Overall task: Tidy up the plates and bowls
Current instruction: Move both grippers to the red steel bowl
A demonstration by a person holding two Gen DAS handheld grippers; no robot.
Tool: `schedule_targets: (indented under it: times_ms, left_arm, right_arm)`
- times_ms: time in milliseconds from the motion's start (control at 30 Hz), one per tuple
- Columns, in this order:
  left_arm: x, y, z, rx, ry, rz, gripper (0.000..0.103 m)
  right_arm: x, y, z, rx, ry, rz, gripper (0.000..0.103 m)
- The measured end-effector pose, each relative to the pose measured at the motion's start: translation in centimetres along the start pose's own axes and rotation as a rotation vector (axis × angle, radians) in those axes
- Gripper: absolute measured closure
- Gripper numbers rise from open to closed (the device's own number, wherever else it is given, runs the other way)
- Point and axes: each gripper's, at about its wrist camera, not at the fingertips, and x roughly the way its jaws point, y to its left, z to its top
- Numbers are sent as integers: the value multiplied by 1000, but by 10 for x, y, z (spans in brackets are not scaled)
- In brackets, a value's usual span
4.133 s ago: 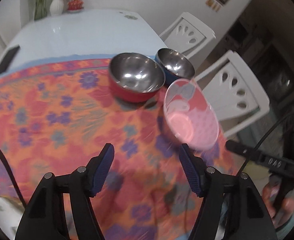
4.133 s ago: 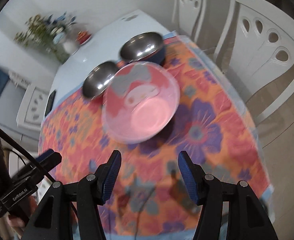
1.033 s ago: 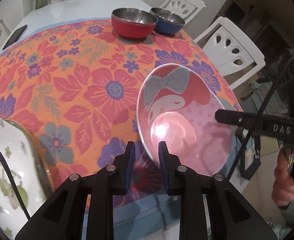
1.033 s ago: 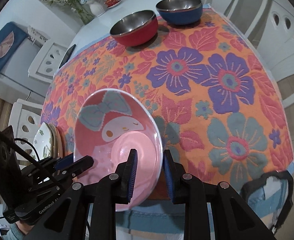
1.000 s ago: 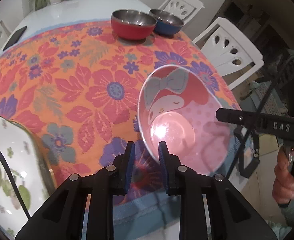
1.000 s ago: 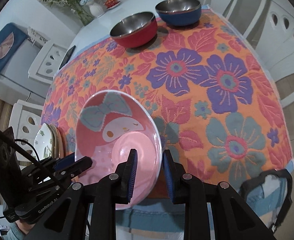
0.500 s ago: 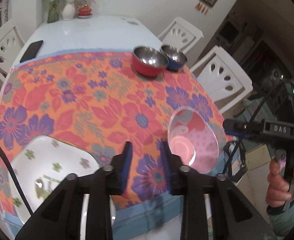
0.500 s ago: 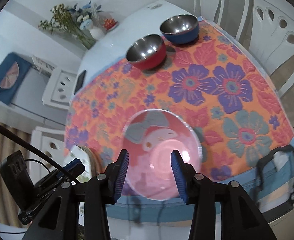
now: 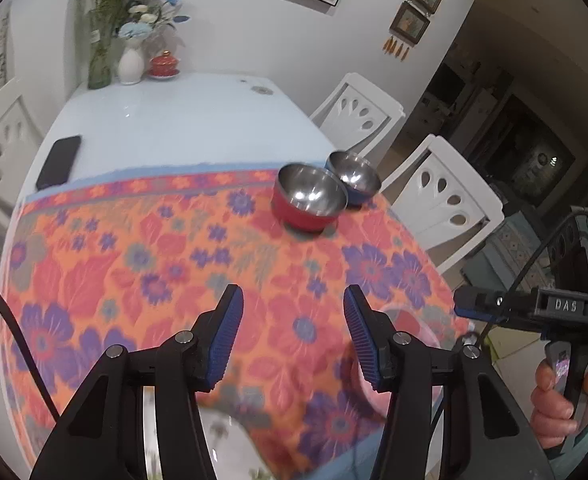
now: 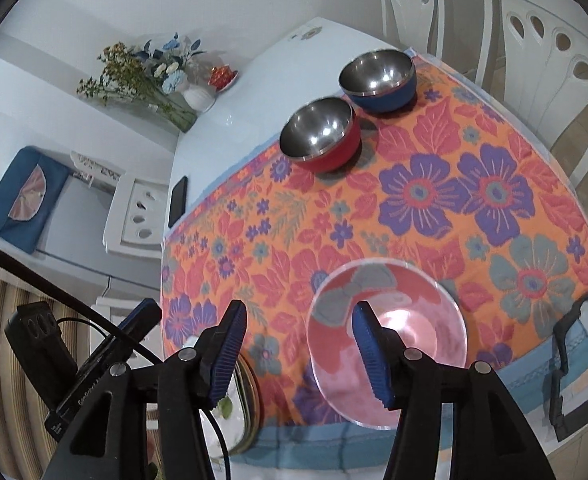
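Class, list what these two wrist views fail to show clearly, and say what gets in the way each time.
- Pink bowl: left view, blurred, partly behind a gripper finger.
- Plates: right view, mostly behind the right gripper; how many is unclear.
- Plate's pattern: left view, blurred, cut off by the bottom edge.

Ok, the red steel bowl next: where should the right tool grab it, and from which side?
Take the red bowl by its rim: one finger inside, one outside. It sits upright and open, and its round wall looks too wide to span. Come from above on the near side; the blue bowl crowds the far side.
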Motion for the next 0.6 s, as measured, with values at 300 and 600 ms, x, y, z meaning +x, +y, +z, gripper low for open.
schedule_targets:
  times_ms: [300,600]
  left_arm:
    - [57,-7,62,-49,21,18,53]
    - [161,-1,93,-173,161,6,53]
  right_arm:
    - [25,-4,75,-28,-2,-19,48]
    - [102,-36,159,-45,68,-77,48]
